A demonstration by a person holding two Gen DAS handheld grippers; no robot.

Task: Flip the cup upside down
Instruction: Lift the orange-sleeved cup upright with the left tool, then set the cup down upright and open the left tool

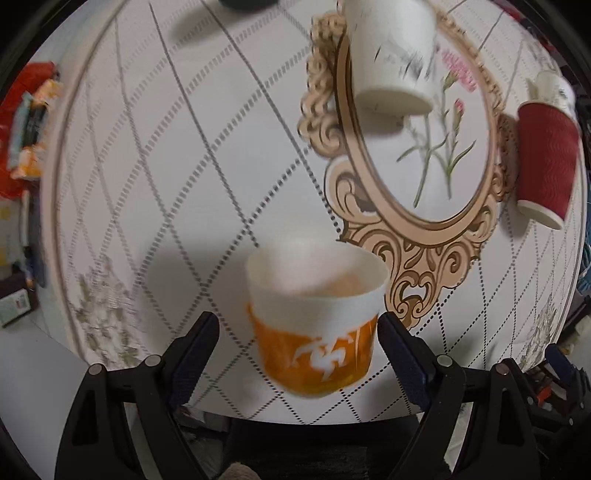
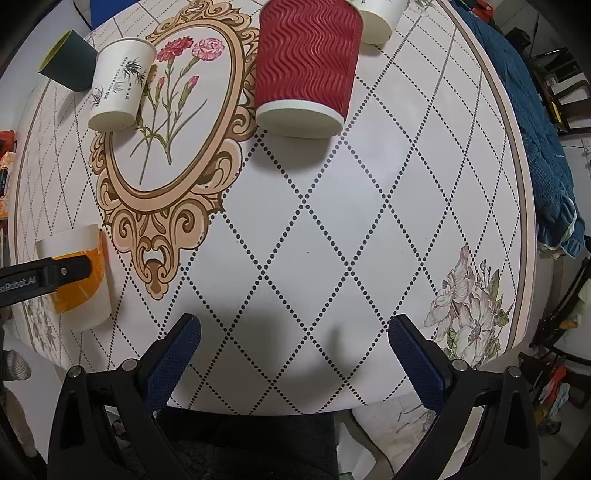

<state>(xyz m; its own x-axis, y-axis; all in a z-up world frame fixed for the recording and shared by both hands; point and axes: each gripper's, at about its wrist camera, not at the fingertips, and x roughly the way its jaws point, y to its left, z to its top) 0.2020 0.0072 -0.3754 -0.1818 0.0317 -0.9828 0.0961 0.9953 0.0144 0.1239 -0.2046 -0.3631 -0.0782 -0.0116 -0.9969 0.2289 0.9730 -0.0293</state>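
While the round desk [image 2: 369,206] fills most of both views, its white top shows a dotted diamond grid, an ornate gold oval frame [image 2: 173,147] with pink carnations painted inside, and a pale flower print near its right edge. A blue quilted cloth [image 2: 546,177] hangs just beyond that edge.

Next in size is the red ripple cup [image 2: 306,70], standing upside down with its white rim on the desk, just right of the gold frame. A white cup with an ink bamboo print [image 2: 120,83] also stands inverted, on the upper left part of the frame. Beside it, further left, a dark cup [image 2: 68,61] with a yellow-green inside lies tilted on its side. Another white cup [image 2: 378,18] sits behind the red one.

The orange and white cup [image 1: 317,321] is near the desk's front left edge. In the left wrist view its mouth faces up and it is blurred, sitting between the two spread fingers of the left gripper [image 1: 299,328]; neither pad visibly touches its wall. From the right wrist view a black finger crosses in front of this cup, and whether it rests on the desk I cannot tell.

The right gripper [image 2: 295,332] hovers over bare desk at the near edge, its blue-padded fingers wide apart and holding nothing.
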